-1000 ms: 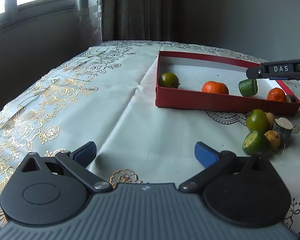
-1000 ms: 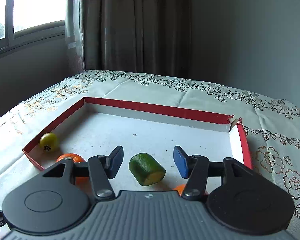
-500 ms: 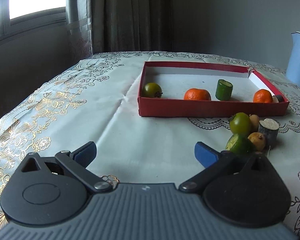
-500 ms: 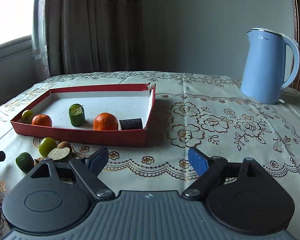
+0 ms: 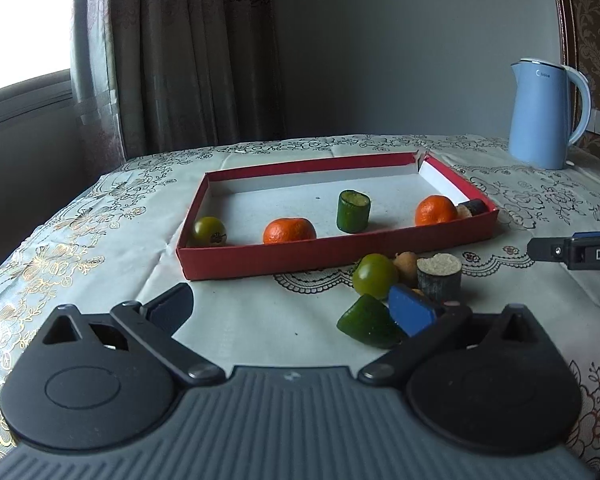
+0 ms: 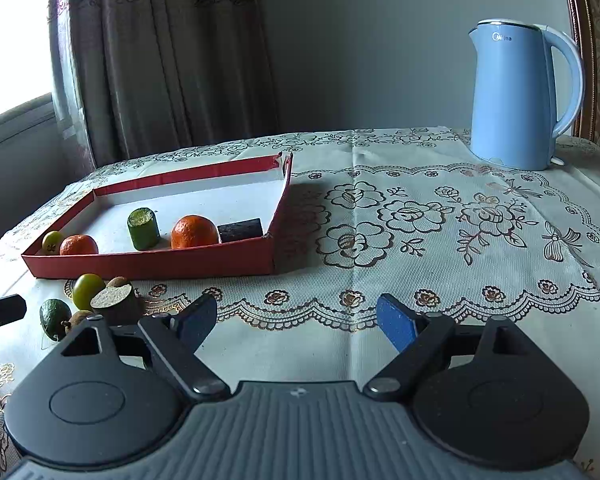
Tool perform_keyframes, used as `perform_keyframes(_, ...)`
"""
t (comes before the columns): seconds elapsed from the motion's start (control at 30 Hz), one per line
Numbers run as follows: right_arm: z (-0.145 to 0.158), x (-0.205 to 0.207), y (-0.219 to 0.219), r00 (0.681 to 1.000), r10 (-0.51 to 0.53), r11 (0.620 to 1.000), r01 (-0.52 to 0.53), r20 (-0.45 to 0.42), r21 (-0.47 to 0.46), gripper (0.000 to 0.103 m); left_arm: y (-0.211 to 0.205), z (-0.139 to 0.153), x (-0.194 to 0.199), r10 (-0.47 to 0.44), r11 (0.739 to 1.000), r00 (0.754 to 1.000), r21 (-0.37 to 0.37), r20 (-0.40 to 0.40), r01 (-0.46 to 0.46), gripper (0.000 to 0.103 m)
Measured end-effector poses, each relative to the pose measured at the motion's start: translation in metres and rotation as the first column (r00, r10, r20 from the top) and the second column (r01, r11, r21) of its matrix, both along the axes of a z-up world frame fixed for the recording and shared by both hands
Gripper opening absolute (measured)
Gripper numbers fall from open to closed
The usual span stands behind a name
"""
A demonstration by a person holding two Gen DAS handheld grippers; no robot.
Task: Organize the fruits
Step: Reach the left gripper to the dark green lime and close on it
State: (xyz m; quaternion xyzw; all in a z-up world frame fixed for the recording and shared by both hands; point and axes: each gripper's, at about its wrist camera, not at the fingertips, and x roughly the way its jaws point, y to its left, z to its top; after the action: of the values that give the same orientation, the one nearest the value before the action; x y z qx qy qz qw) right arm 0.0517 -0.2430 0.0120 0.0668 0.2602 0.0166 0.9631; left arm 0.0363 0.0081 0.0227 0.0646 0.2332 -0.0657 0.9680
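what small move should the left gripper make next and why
Probably ease the left gripper right and forward so its open jaws straddle the dark green fruit piece. That piece lies on the tablecloth outside the red tray, beside the right jaw, with other fruit still loose behind it.

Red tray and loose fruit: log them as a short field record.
tray: red tray on the tablecloth
in tray: small green fruit, two oranges, upright green cut piece, dark piece
outside tray: cluster in front, with round green fruit, green wedge, grey stump, small brown fruits
left gripper: open, empty
right gripper: open, empty
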Motion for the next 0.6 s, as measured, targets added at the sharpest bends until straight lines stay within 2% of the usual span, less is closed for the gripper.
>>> perform_keyframes(0.07,-0.001,0.001,-0.002,1.000,-0.001,1.000,0.001,-0.001,0.011,0.087,-0.009,-0.002,0.002,-0.014,1.000,1.000,0.025,-0.004,0.014,0.103)
perform_keyframes(0.2,-0.001,-0.001,-0.004,1.000,-0.004,1.000,0.004,0.001,0.029,0.087,-0.022,-0.010,0.010,-0.051,0.998,0.998,0.021,-0.040,0.052,0.102)
perform_keyframes(0.27,-0.001,0.000,-0.006,1.000,-0.006,0.999,0.006,0.000,0.036,0.087,-0.026,-0.014,0.015,-0.051,0.998,0.997,0.022,-0.063,0.052,0.092)
perform_keyframes(0.33,-0.002,0.000,-0.007,1.000,-0.005,0.999,0.005,-0.003,0.044,0.087,-0.024,-0.016,0.018,-0.061,0.998,0.996,-0.021,-0.071,0.060,0.090)
perform_keyframes(0.53,-0.003,0.003,-0.009,1.000,-0.006,0.998,0.008,-0.021,0.067,0.087,-0.021,-0.016,0.018,-0.078,0.995,0.995,-0.064,-0.069,0.074,0.083)
perform_keyframes(0.6,-0.003,0.003,-0.010,1.000,-0.008,0.997,0.009,-0.022,0.073,0.087,-0.020,-0.018,0.017,-0.091,0.993,0.994,-0.083,-0.065,0.086,0.076)
